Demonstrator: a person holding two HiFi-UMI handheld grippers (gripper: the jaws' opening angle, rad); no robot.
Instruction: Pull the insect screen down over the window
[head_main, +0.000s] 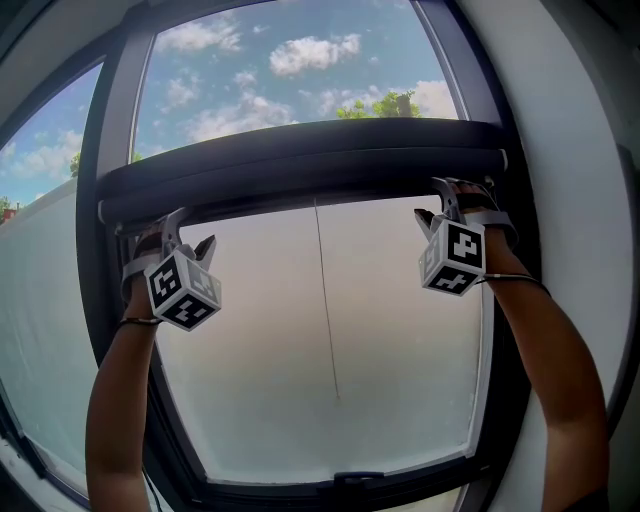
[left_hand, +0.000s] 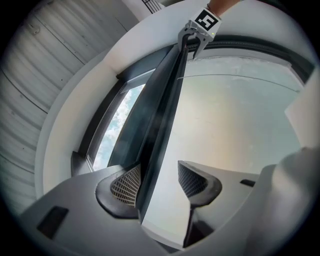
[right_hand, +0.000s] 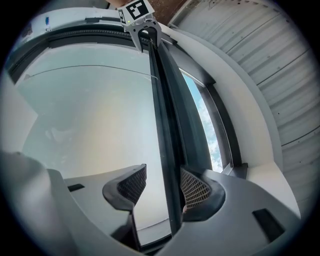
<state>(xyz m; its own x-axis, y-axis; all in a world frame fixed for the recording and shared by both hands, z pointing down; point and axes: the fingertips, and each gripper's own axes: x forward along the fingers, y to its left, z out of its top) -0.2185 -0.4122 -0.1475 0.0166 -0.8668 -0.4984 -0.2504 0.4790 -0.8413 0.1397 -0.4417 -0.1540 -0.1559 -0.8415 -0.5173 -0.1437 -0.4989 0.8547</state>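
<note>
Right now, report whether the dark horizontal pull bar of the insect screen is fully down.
Partway down: the dark pull bar crosses mid-window, well above the bottom window frame.

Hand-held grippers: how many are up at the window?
2. The left hand-held gripper is at the left end of the screen's dark pull bar; the right hand-held gripper is at its right end. None looks hidden.

Strong daylight enters through my window (head_main: 118, 110); the sky (head_main: 250, 110) is bright, its clouds crisp. The dark bar (head_main: 300, 165) reads as near-silhouette against it. The lower pane (head_main: 330, 330) glows milky, faintly warm. All views bow at the edges, corners black.
</note>
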